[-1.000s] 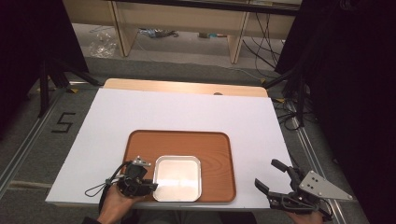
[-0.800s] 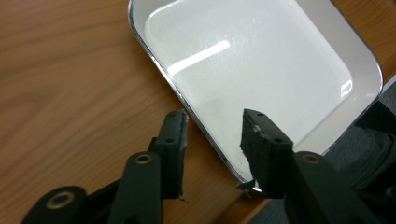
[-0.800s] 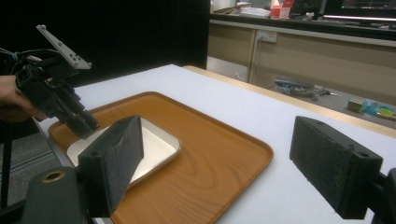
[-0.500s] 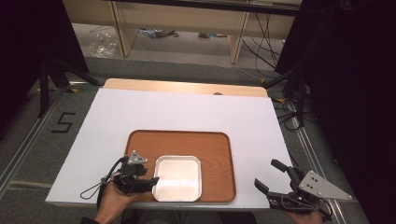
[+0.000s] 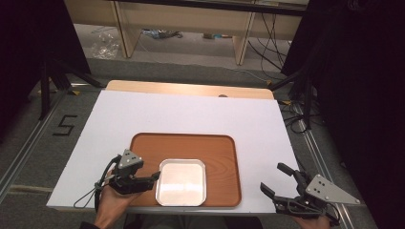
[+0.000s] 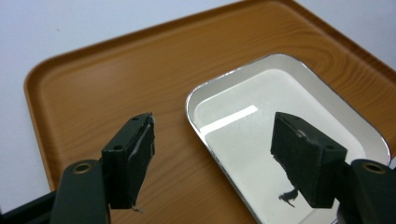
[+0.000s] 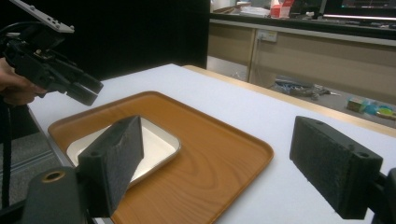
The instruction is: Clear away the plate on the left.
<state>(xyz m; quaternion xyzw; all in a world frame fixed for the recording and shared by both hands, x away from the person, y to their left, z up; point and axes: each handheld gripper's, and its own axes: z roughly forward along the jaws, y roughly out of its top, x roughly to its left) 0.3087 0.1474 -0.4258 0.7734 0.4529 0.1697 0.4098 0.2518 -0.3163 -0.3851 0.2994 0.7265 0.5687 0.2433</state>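
Note:
A shallow square metal tray (image 5: 181, 183) lies on the front part of a brown wooden tray (image 5: 219, 148). My left gripper (image 5: 155, 177) hovers at the metal tray's left rim, held by a hand. Its jaws have just been opening. In the left gripper view they (image 6: 212, 158) stand wide apart above the metal tray's (image 6: 280, 116) near corner, and the pads touch nothing. My right gripper (image 5: 271, 177) rests open off the table's front right corner, with nothing in it. In the right gripper view (image 7: 215, 163) it faces the wooden tray (image 7: 219, 154), with the left gripper (image 7: 88, 91) beyond.
A white sheet (image 5: 191, 114) covers the table, with a strip of bare wood (image 5: 191, 88) at the far edge. Shelving (image 5: 186, 19) and cables (image 5: 267, 38) stand on the floor behind. A dark curtain (image 5: 363, 71) hangs at the right.
The left gripper's jaws have spread apart, and the gripper has lifted and drawn slightly left from the metal tray's rim. The metal tray stays put. The right gripper has not moved.

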